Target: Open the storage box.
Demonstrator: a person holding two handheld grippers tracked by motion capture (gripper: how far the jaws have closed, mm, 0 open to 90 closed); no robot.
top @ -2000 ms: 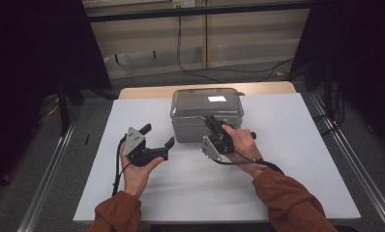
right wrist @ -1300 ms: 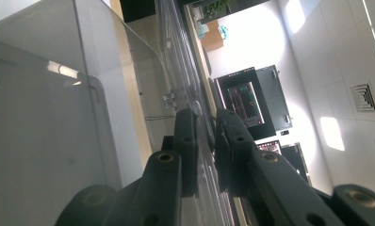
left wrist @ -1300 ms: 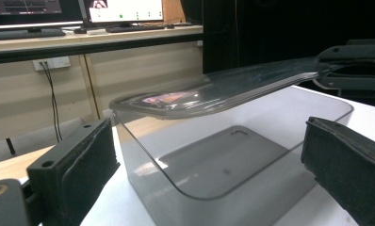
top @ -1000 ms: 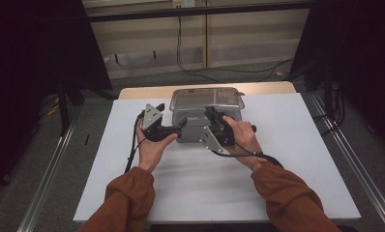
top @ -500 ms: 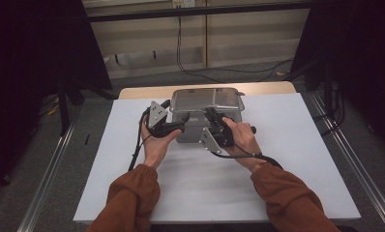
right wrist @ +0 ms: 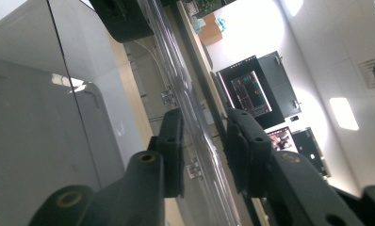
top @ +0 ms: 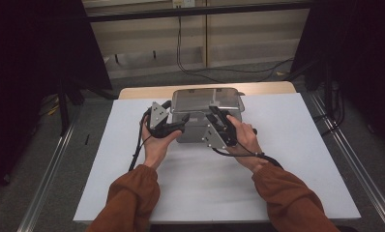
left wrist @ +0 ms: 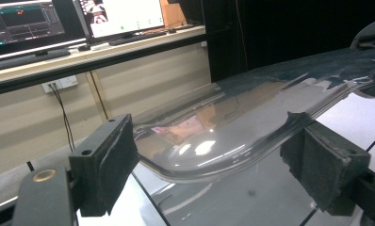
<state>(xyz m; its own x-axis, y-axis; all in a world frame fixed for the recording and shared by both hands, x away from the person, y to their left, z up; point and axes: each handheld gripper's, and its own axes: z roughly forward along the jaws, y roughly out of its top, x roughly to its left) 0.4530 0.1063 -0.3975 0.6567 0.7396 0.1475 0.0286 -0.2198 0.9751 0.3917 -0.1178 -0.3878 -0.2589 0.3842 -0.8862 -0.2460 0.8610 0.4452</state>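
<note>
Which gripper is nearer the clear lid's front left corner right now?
Left. The left gripper straddles the clear lid at its front left corner, pads either side. The right gripper sits further right along the lid's front edge, which runs between its jaws.

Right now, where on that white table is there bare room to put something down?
The white tabletop is bare right of the grey metal box, left of it out to the edge, and in front of the person's sleeves. It is crowded at the box's near side, where the left gripper and right gripper work at its clear lid.
</note>
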